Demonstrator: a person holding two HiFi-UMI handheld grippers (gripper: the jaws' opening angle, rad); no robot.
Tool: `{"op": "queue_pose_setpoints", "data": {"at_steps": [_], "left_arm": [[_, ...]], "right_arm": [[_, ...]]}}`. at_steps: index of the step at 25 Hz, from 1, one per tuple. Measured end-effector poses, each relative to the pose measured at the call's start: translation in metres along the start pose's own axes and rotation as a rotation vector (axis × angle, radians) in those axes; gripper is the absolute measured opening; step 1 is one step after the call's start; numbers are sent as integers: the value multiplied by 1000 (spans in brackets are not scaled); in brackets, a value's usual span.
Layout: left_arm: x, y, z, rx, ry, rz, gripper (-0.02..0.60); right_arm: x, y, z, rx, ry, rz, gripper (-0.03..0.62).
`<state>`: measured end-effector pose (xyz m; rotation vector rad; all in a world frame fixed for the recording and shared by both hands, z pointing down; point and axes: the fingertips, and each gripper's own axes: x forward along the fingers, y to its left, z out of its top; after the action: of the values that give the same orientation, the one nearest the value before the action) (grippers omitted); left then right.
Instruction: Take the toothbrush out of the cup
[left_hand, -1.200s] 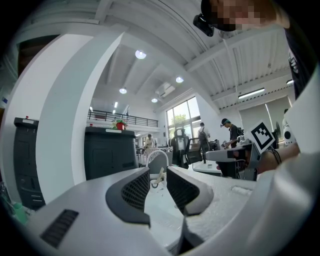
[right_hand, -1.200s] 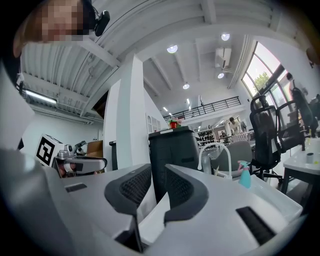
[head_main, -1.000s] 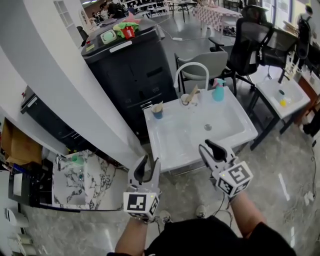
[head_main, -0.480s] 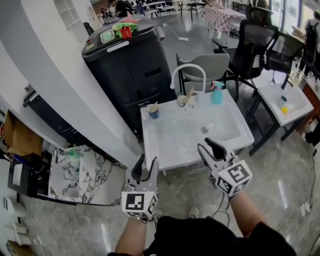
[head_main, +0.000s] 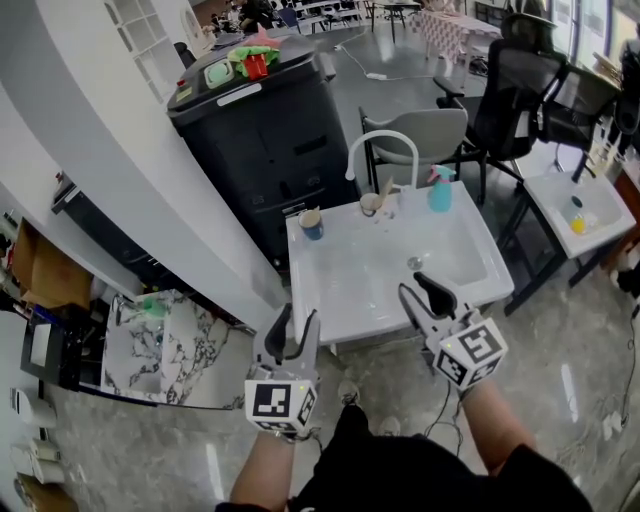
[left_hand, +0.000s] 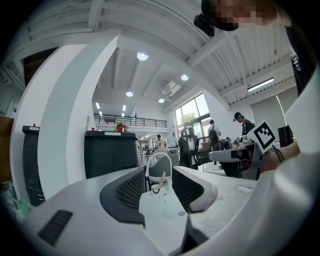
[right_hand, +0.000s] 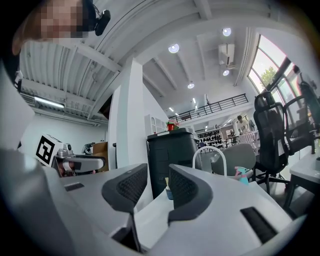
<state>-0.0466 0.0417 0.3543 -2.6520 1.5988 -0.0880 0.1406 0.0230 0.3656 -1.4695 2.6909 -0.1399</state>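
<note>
Toothbrush (head_main: 385, 187) leans in a cup (head_main: 371, 204) at the back of the white counter (head_main: 370, 290), just beside the arched tap (head_main: 383, 138), between a blue cup (head_main: 312, 225) and a spray bottle (head_main: 440, 189). Left tongs (head_main: 299, 318) and right tongs (head_main: 411, 285) hover level at the counter's near edge, well apart from the cup. Both have just been opening, and their jaws stand spread with nothing between them.

The white sink (head_main: 365, 280) is left open from front rim to back ledge, where 4 obstacles are lined up: a blue cup (head_main: 312, 223) at the left corner, a tan cup (head_main: 372, 203), the arched faucet (head_main: 384, 136) and a spray bottle (head_main: 440, 190); a black cabinet (head_main: 270, 150) is set close behind
</note>
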Motion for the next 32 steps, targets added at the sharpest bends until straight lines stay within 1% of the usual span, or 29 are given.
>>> {"op": "queue_pose_setpoints", "data": {"at_steps": [6, 13, 17, 25, 32], "left_arm": [[26, 19, -7, -12, -5, -8, 161], [71, 55, -14, -23, -1, -32, 166], [99, 74, -18, -20, 3, -45, 167], [150, 112, -26, -51, 16, -62, 173], [186, 143, -36, -60, 31, -95, 176]], "right_arm": [[25, -11, -2, -5, 5, -15, 135], [72, -34, -5, -3, 18, -41, 144], [99, -50, -8, 1, 29, -61, 147], [149, -83, -16, 28, 50, -108, 161], [189, -98, -23, 40, 63, -143, 161]]}}
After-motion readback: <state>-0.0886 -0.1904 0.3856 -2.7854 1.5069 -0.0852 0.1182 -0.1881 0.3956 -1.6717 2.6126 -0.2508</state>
